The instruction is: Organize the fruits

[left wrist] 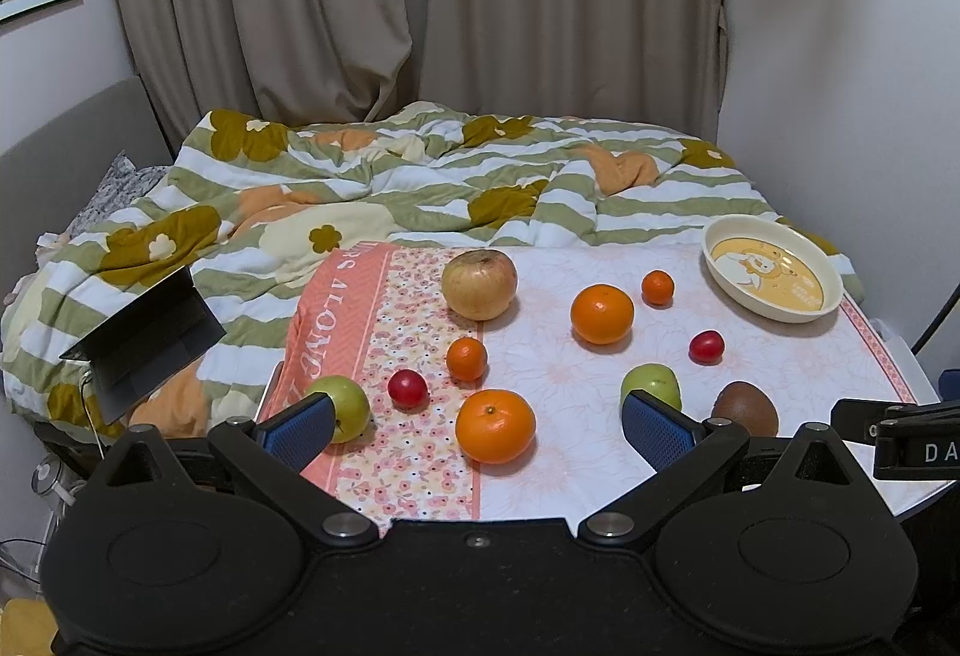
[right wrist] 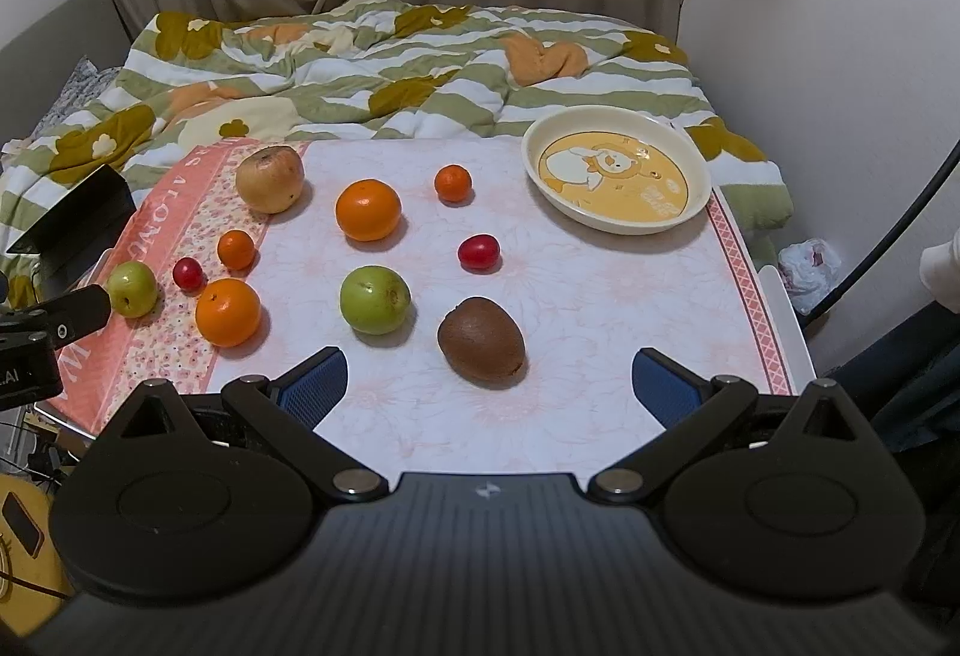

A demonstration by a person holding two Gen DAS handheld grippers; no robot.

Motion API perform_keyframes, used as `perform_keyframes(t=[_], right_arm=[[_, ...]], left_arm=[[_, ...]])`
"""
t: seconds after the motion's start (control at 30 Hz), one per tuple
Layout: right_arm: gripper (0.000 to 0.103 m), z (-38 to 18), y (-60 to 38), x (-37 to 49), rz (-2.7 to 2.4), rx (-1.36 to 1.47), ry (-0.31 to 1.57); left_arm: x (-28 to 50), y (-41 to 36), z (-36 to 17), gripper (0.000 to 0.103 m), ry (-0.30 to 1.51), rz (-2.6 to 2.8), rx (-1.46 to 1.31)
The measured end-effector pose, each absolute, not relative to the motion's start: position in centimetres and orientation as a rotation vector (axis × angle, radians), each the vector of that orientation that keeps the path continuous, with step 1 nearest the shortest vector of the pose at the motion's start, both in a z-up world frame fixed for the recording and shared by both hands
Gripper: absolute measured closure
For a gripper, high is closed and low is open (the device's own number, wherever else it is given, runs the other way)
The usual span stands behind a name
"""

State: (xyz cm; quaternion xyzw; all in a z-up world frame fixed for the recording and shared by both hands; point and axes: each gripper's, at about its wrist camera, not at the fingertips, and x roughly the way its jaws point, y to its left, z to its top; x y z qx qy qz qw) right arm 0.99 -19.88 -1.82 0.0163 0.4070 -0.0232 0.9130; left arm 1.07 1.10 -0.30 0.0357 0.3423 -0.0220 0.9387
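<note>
Fruits lie loose on a floral cloth-covered table (right wrist: 600,296). A brown kiwi (right wrist: 481,341) sits just ahead of my open, empty right gripper (right wrist: 489,386). A green apple (right wrist: 375,299) lies left of it. A large orange (left wrist: 495,425) lies between the fingers' line of my open, empty left gripper (left wrist: 477,431), with green apples (left wrist: 341,407) (left wrist: 651,386) by each fingertip. Farther off are another orange (right wrist: 368,209), small tangerines (right wrist: 453,183) (right wrist: 236,249), red plums (right wrist: 478,251) (right wrist: 187,273) and a big yellowish apple (right wrist: 269,178). A cream plate (right wrist: 618,170) stands empty at the far right.
A rumpled flowered quilt (left wrist: 390,176) covers the bed behind the table. A half-open laptop (left wrist: 144,344) rests on the quilt at the left. Curtains hang behind; a wall and a black cable (right wrist: 900,224) lie to the right.
</note>
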Motion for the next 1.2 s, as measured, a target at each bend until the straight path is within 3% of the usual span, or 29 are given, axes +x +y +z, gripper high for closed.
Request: perform_keyframes(t=[0.53, 1.2], right_arm=[[0.000, -1.8, -18.1, 1.5, -0.071, 0.039, 0.855], [0.000, -11.6, -20.5, 6.6, 0.017, -0.084, 0.833]], left_arm=[[3.0, 2.5, -1.4, 0.000, 0.735, -0.111, 0.113], [9.5, 1.4, -10.9, 0.004, 0.800, -0.064, 0.111]])
